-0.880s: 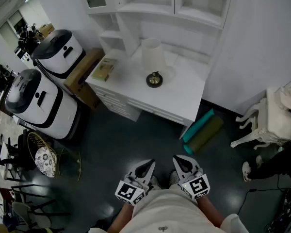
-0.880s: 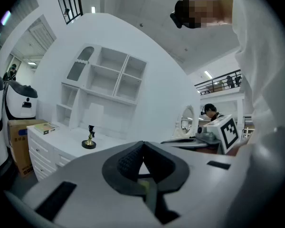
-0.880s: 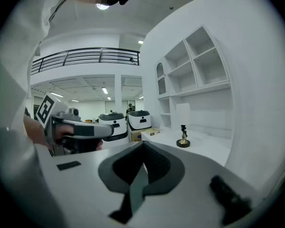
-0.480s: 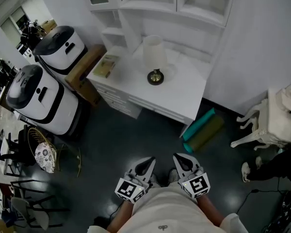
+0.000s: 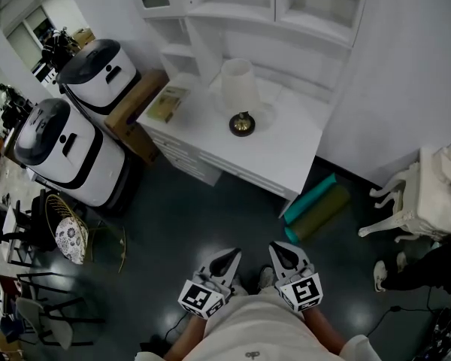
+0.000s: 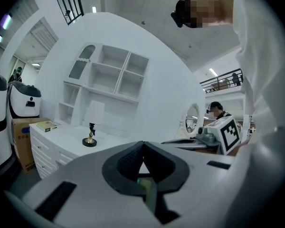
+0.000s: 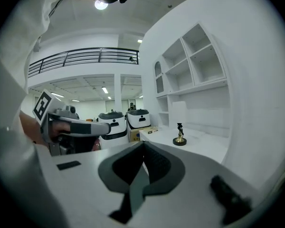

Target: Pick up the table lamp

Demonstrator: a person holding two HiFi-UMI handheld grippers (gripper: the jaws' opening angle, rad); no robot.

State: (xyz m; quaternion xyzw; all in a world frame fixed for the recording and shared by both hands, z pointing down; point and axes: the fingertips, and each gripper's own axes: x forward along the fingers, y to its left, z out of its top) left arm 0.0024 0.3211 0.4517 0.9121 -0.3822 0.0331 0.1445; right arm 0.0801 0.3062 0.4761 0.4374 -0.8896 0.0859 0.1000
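Table lamp (image 5: pixel 239 96) | on desk (image 5: pixel 286 153) | book (image 5: pixel 165 104) at corner | shelves (image 5: pixel 210 10) behind

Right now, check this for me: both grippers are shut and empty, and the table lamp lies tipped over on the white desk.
Wrong in one point. The table lamp is not tipped over: it stands upright on the white desk, as the head view shows. The left gripper and the right gripper are indeed shut and empty.
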